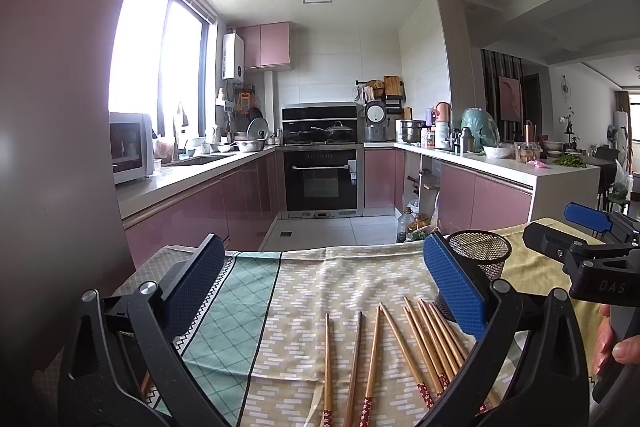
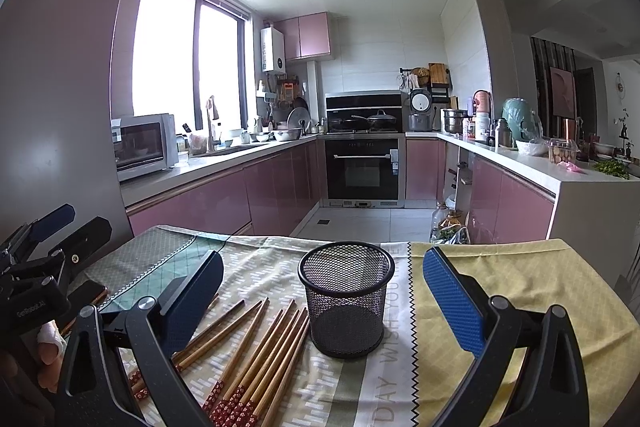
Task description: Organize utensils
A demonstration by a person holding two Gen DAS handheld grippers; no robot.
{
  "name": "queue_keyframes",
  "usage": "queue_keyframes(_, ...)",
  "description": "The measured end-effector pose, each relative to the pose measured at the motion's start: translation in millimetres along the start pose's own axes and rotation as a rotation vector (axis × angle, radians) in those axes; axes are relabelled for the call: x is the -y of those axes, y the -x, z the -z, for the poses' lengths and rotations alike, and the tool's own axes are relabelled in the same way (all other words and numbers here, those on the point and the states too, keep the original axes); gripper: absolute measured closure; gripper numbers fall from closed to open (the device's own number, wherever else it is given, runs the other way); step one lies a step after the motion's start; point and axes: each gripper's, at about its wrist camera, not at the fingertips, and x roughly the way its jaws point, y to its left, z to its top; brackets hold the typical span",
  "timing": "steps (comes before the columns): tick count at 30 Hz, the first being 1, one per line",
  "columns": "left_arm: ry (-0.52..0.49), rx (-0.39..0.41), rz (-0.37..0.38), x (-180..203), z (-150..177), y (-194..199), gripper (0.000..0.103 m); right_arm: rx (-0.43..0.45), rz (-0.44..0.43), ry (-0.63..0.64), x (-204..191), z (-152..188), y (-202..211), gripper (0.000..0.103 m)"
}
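Several wooden chopsticks [image 1: 400,351] with red patterned ends lie loose on the patterned tablecloth [image 1: 304,287]; they also show in the right wrist view [image 2: 256,347]. A black mesh cup [image 2: 346,303] stands upright and empty just right of them, partly hidden behind a blue pad in the left wrist view [image 1: 480,259]. My left gripper [image 1: 320,279] is open and empty above the chopsticks. My right gripper [image 2: 324,287] is open and empty, its fingers on either side of the cup and short of it.
The table's far edge [image 2: 280,237] drops to the kitchen floor. A phone [image 2: 90,293] lies on the cloth at the left. The other gripper shows at the frame side in each view [image 1: 584,255] [image 2: 36,267]. Kitchen counters stand far behind.
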Motion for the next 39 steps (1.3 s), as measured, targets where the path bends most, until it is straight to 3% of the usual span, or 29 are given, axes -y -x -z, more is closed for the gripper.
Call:
queue_keyframes(7,-0.013,-0.061,0.005,-4,5,-12,0.005,-0.061,-0.024,0.009,1,5,-7,0.006)
queue_keyframes(15,-0.042,-0.302,0.07,-18,28,-55,0.005,-0.354,-0.077,0.098,-16,37,-45,0.006)
queue_keyframes(19,-0.085,-0.453,0.107,-19,49,-81,0.017,-0.496,-0.086,0.101,-18,57,-66,0.022)
queue_keyframes(24,-0.102,-0.583,0.155,-15,73,-104,0.029,-0.602,-0.082,0.068,-10,72,-80,0.037)
queue_keyframes(30,-0.158,-0.658,0.189,0,94,-119,0.043,-0.641,-0.104,0.06,-11,73,-81,0.043)
queue_keyframes(34,-0.135,-0.685,0.228,2,99,-126,0.055,-0.657,-0.125,0.058,-14,70,-84,0.05)
queue_keyframes(39,-0.078,-0.721,0.286,-5,97,-127,0.068,-0.668,-0.118,0.068,-10,69,-87,0.051)
